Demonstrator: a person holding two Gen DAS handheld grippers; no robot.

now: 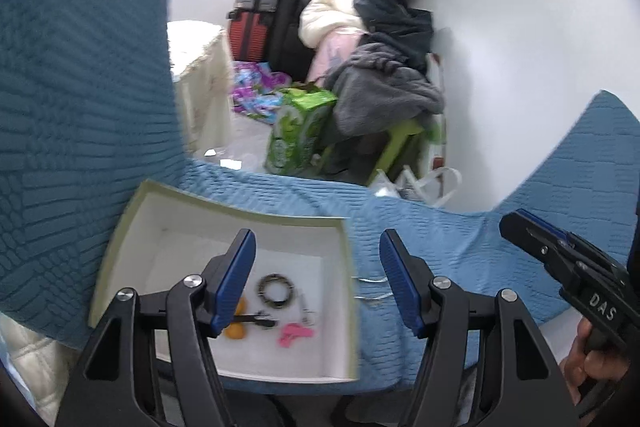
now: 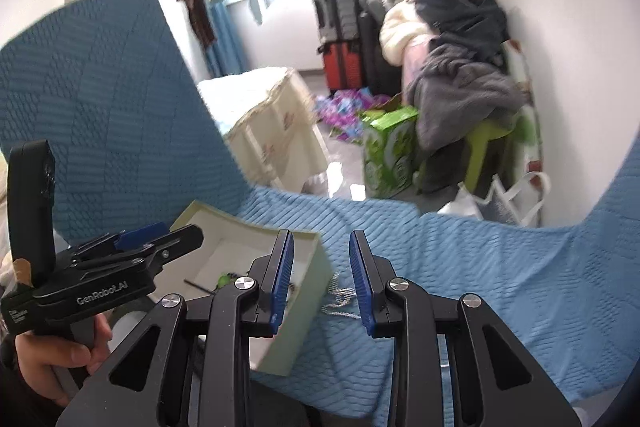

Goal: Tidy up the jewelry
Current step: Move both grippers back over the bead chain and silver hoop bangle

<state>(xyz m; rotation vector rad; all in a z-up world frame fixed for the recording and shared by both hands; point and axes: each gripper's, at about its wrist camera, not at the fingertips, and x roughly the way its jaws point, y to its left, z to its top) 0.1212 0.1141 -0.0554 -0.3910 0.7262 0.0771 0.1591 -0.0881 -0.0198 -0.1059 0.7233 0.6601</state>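
Note:
A shallow white box with a pale green rim lies on the blue sofa cover. In it are a dark bracelet ring, an orange piece, a pink piece and a black pin. A silver chain lies on the cover just right of the box. My left gripper hangs above the box's right edge, open and empty. My right gripper is above the chain, jaws apart, and the chain shows through the gap, untouched. Each gripper shows at the edge of the other's view.
The sofa's blue backrest rises at the left and an armrest at the right. Beyond the seat edge on the floor are a green carton, a green stool heaped with clothes, suitcases and a cream-draped table.

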